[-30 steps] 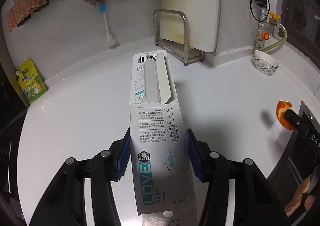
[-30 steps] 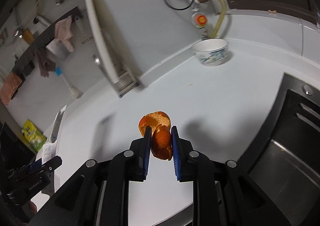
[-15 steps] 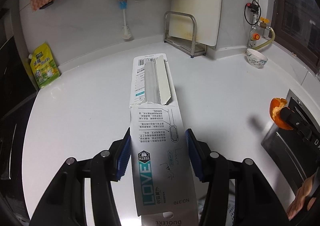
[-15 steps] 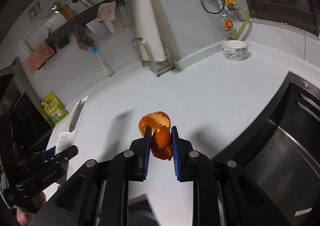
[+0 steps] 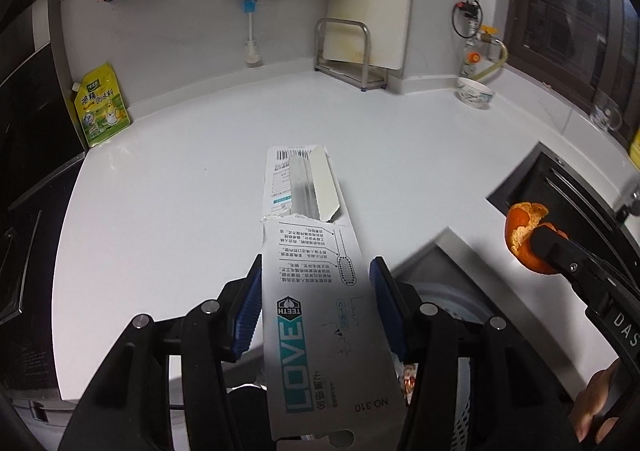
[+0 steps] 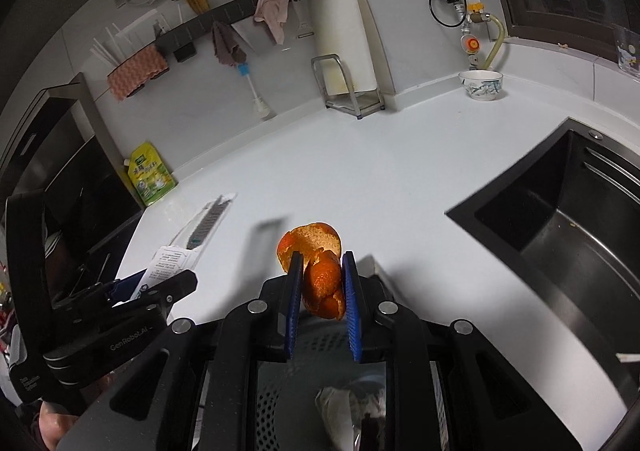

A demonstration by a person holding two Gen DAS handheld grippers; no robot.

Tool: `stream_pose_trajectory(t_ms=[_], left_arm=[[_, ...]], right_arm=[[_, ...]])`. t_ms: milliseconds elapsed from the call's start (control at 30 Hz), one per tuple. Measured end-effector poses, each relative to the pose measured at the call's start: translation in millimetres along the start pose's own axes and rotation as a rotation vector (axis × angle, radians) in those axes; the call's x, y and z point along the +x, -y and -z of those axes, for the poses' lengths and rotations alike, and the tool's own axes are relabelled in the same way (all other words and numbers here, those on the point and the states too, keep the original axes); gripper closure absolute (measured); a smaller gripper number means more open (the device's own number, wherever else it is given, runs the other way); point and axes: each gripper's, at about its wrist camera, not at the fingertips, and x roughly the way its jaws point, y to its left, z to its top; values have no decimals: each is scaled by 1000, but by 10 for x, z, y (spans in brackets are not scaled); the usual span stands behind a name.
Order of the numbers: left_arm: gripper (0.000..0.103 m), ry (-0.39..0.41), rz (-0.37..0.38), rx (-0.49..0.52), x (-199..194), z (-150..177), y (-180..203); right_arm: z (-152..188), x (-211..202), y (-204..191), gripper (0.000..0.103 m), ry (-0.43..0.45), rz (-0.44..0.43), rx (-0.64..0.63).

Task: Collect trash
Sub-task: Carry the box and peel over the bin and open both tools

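My left gripper [image 5: 316,299] is shut on a long white torn toothbrush package [image 5: 316,263] printed "LOVE TEETH", held flat above the counter's front edge; it also shows in the right wrist view [image 6: 192,239]. My right gripper [image 6: 320,291] is shut on an orange peel [image 6: 320,271], also seen at the right of the left wrist view [image 5: 524,235]. Below both grippers is a perforated grey waste bin [image 6: 288,383] holding a crumpled white bag [image 6: 340,415].
White counter [image 5: 180,179] with a black sink [image 6: 568,235] at right and a black stove at left. At the back stand a yellow pouch [image 5: 100,107], a cutting board in a metal rack [image 5: 352,51], a patterned bowl [image 5: 476,91] and hanging cloths.
Both grippers have pulled back and up from the counter with their loads still held. The counter's front edge and the waste bin below have come into view.
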Motion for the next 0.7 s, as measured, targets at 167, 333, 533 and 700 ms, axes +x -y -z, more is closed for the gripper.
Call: stream_pose_trajectory(t_ms=[167,333,533,700], left_arm=[[52,-16,56,5,-110,262,14],[52,-20,113,28,-176,483,110],[52,-7,151,77,-270,600,268],[52,16,181,122,-394,698,396]], right_arm=[[262,-245,-31,84,-12,21,3],[510,-466,-12,84,-16,54,3],[764,-529,-12,84,-56,75,-12],[928,-533,36,84,-80,77,4]])
